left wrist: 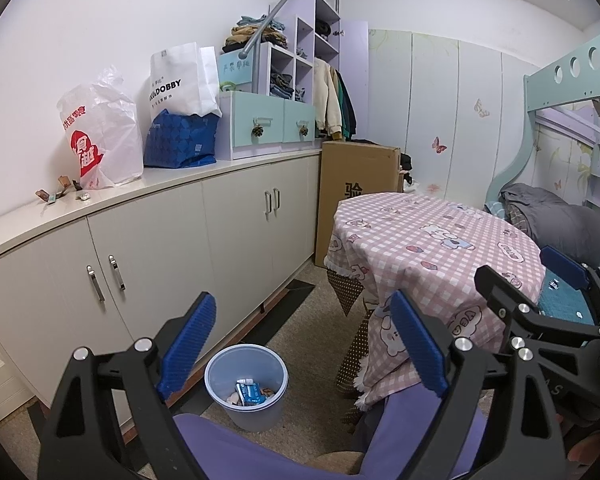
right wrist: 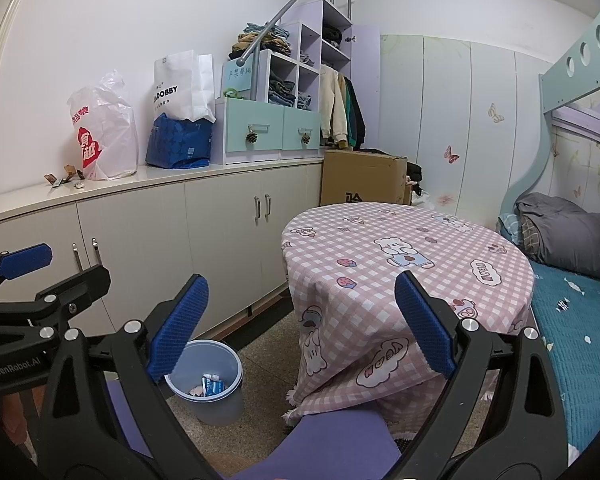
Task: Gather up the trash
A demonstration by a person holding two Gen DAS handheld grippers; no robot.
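Fingers [left wrist: 188, 344] of the left gripper [left wrist: 300, 344] and right gripper [right wrist: 300, 324] stand wide apart, empty. Small wrappers [left wrist: 60, 194] lie on the tabletop [left wrist: 172, 184] beside the white plastic bag [left wrist: 100, 128]: light, crinkly, probably slippery; pinching each across its middle seems best.

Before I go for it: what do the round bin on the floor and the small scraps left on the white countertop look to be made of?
Pale blue round bin: looks like thin translucent plastic, since light passes through its wall, with a smooth matt finish. Small brown scraps on the countertop: probably crinkled foil or paper snack wrappers, folded and slightly glinting; too small to say for certain.
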